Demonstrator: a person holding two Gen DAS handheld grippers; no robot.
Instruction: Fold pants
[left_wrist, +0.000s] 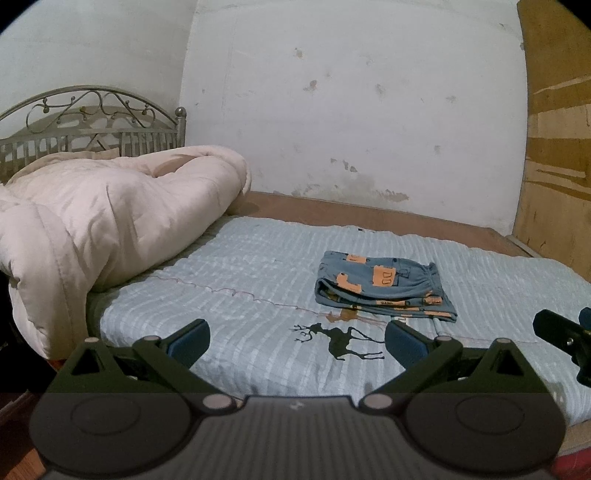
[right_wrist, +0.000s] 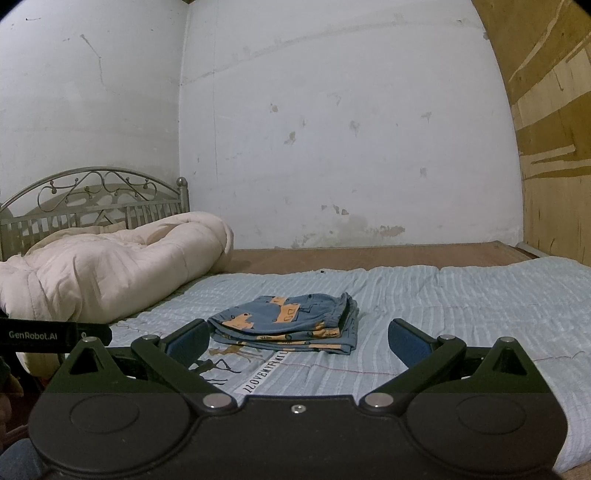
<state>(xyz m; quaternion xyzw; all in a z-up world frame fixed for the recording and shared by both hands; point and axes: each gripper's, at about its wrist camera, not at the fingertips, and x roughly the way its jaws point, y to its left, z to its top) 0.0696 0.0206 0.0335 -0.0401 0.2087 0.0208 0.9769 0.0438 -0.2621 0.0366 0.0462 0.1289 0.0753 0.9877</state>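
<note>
Lying folded into a compact stack, the pants (left_wrist: 384, 291) (blue with orange patches) rest on the pale blue striped bedspread (left_wrist: 258, 266), towards the middle of the bed and well clear of both tools. The left tongs (left_wrist: 297, 341) hang low over the near part of the bed, pointing forward and level, their blue-padded fingers (left_wrist: 188, 341) spread wide with nothing between them; a black deer print (left_wrist: 340, 341) on the bedspread shows through the gap. In the right wrist view the right tongs (right_wrist: 299, 339) sit in much the same pose, level and aimed across the bed, spread wide and empty, with the pants (right_wrist: 288, 321) just beyond the tips and slightly left of centre. The black tip of the right tool pokes in at the right edge of the left wrist view, and the side of the left tool (marked GenRobot.AI) shows at the left edge of the right wrist view, so the two are held side by side. A pink quilt (left_wrist: 103, 218) is heaped at the head of the bed, in front of the metal headboard (left_wrist: 92, 125).
</note>
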